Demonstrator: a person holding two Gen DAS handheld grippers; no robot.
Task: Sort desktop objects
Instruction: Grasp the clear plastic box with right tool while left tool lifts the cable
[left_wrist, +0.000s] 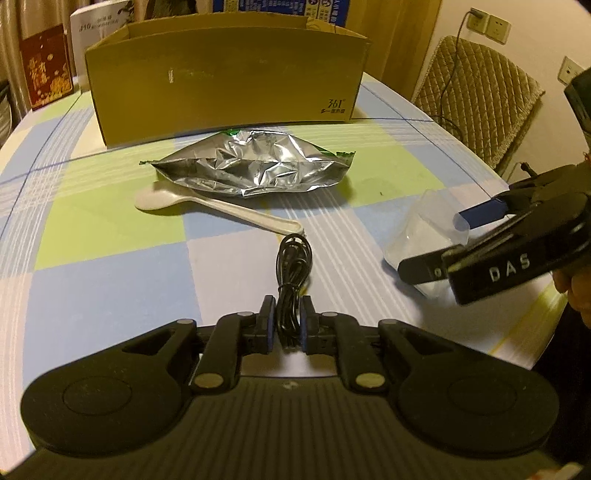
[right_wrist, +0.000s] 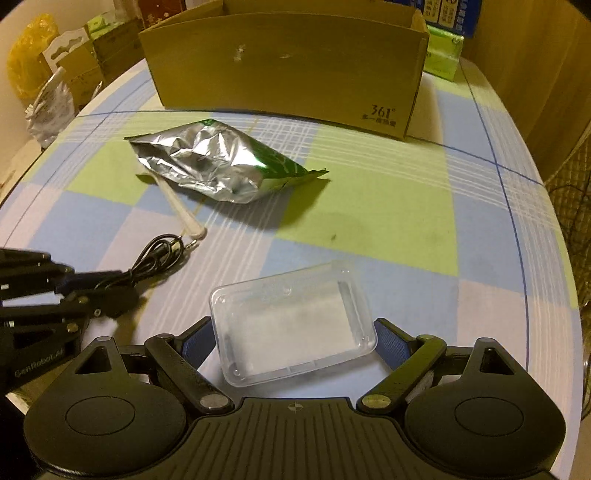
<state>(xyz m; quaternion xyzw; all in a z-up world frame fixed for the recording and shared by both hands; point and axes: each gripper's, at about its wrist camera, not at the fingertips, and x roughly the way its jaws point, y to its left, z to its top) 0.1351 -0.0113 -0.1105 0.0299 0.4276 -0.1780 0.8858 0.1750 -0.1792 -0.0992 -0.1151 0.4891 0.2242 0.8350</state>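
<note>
Writing first: cardboard box (left_wrist: 225, 79) at far side of checked tablecloth (left_wrist: 110, 288) reads "361°" low on its right front corner, small characters under it too blurred to read. Right gripper's body shows "DAS" in left wrist view; left gripper's body shows "GenRobot.AI" in right wrist view.

Left to right: white spoon (left_wrist: 207, 206) lies near-left of silver foil bag (left_wrist: 255, 166), bowl pointing left, handle end just beside black cable bundle (left_wrist: 291, 280). Left gripper (left_wrist: 288, 325) pinched on the cable, pads (left_wrist: 271, 325) pressing both sides, loops sticking out toward far side. Foil bag lies flat just in front of box. Clear plastic tray (right_wrist: 291, 325) sits near-right, between wide-spread fingers (right_wrist: 391, 341) of right gripper (right_wrist: 295, 341), whether touching is unclear.
</note>
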